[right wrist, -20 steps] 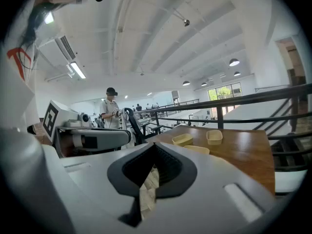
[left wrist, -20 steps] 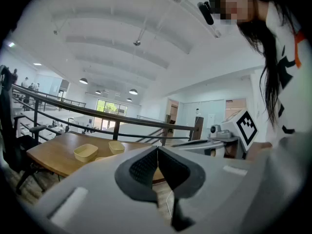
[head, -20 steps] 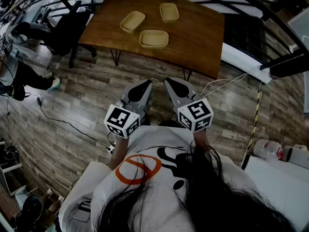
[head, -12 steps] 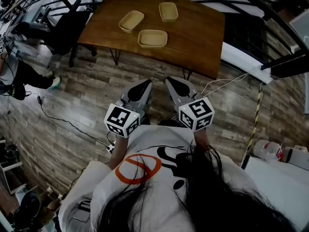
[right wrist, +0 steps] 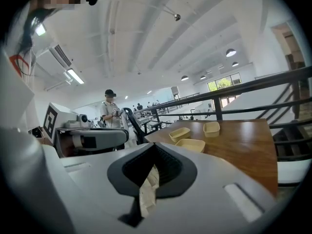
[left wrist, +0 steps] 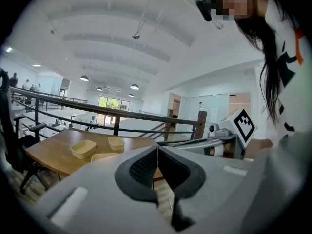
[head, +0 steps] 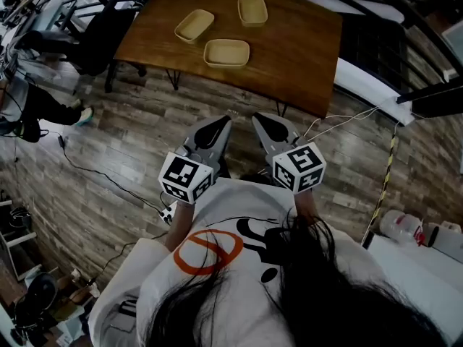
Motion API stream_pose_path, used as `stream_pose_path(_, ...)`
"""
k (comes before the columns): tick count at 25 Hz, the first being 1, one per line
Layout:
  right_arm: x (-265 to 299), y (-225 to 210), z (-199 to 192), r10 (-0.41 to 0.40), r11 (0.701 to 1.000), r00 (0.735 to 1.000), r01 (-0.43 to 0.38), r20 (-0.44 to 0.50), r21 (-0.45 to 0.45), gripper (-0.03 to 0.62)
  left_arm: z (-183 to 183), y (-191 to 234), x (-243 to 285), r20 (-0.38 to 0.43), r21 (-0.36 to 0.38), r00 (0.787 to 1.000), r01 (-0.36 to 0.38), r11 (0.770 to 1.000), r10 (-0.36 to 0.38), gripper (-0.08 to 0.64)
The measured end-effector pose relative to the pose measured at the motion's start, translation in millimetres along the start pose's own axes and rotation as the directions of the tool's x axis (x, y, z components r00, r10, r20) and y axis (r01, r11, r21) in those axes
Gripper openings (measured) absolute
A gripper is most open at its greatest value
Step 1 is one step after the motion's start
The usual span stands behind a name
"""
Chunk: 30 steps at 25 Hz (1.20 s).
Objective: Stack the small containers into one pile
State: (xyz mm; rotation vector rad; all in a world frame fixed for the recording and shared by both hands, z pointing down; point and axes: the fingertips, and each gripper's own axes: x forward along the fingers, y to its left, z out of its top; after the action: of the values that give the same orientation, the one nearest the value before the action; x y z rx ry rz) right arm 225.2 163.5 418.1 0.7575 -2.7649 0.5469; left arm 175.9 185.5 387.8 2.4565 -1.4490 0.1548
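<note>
The left gripper [head: 219, 125] has its jaws closed, pads meeting at the tips, with nothing between them. The right gripper [head: 262, 121] is likewise closed and empty. Both sit side by side close to the person's chest. They point toward the table [head: 296, 42] and slightly downward, well apart from it.

A stretch of plank floor [head: 130, 143] lies between the person and the table. The table is a wooden top on thin legs, standing beside a dark railing [head: 376, 6].

Three small tan containers rest on the table, all upright and open side up:
- the near container [head: 227, 53], closest to the table's front edge;
- the left container [head: 194, 25], just beyond it and angled;
- the far container [head: 252, 10], toward the back edge.

The three lie near one another, but none sits inside another.

Task status: not started. No container is gripped, lifted or nested. The approach to the table, the first pick and both stacking placements are all left to do.
</note>
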Motion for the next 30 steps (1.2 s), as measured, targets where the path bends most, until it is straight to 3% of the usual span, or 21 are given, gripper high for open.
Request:
stream_pose_path(6, 36, -14, 7, -0.003, 1.0, 1.0, 0.003, -0.01, 0.022, 0.009, -3, 44, 11, -0.022, -0.02, 1.0, -0.015, 1.0, 0.015, 0.0)
stream_pose_path(13, 102, -32, 35, -0.063, 0.997, 0.998, 0.064, -0.021, 0.049, 0.009, 18, 117, 38, -0.042, -0.012, 0.997, 0.057, 0.998, -0.057, 0.0)
stream_pose_path(19, 161, -57, 66, -0.14, 0.987, 0.99, 0.142, -0.026, 0.071, 0.009, 35, 188, 74, -0.07, -0.012, 0.99, 0.125, 0.992, -0.126, 0.0)
stream_pose_path(27, 205, -116, 68, -0.272, 0.951, 0.96, 0.278, -0.059, 0.135, 0.009, 21, 247, 127, -0.174, -0.009, 0.962, 0.213, 0.977, -0.211, 0.003)
stream_pose_path(30, 216, -146, 53, -0.306, 0.936, 0.946, 0.319, -0.104, 0.147, 0.084, 7, 266, 144, -0.219, -0.012, 0.95, 0.224, 0.975, -0.221, 0.011)
